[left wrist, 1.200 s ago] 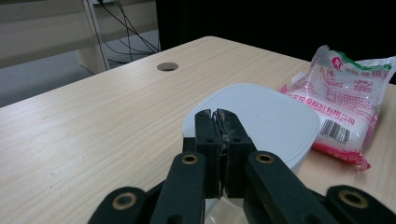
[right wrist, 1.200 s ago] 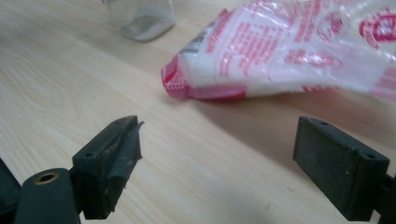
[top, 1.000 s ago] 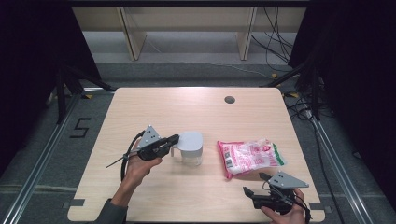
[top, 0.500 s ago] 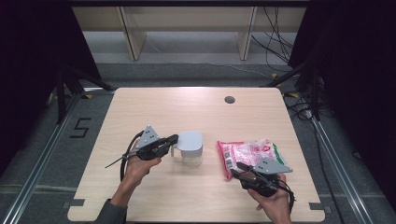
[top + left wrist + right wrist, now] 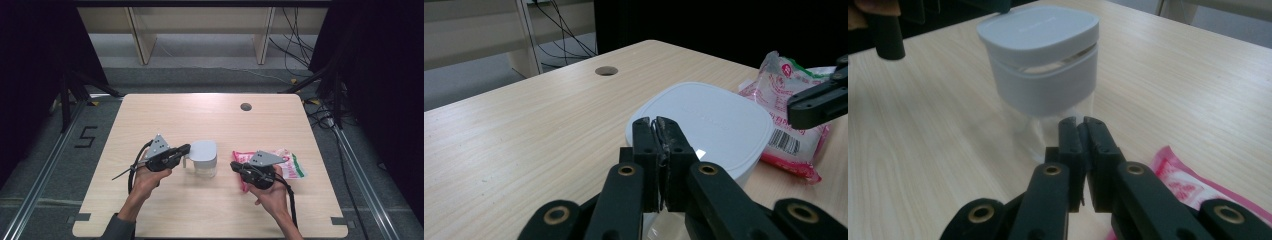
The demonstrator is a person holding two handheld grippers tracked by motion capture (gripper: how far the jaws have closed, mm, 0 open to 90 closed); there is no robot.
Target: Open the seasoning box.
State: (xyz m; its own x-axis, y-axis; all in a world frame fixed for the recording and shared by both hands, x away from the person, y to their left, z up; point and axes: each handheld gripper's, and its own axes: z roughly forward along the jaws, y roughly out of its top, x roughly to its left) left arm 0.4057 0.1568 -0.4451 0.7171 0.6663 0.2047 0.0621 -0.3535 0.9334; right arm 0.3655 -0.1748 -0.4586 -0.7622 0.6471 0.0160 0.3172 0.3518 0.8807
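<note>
As it stands, jar (image 5: 203,159) upright.

High view: fixed above the person's edge of the table (image 5: 165,112), facing forward and down; whole tabletop visible, distant. Left gripper view: low and close, looks along its own jaws across the white-lidded jar (image 5: 704,120). Right gripper view: low, close, faces the same jar from the opposite side. All three share jar and pink packet (image 5: 1188,187).
</note>
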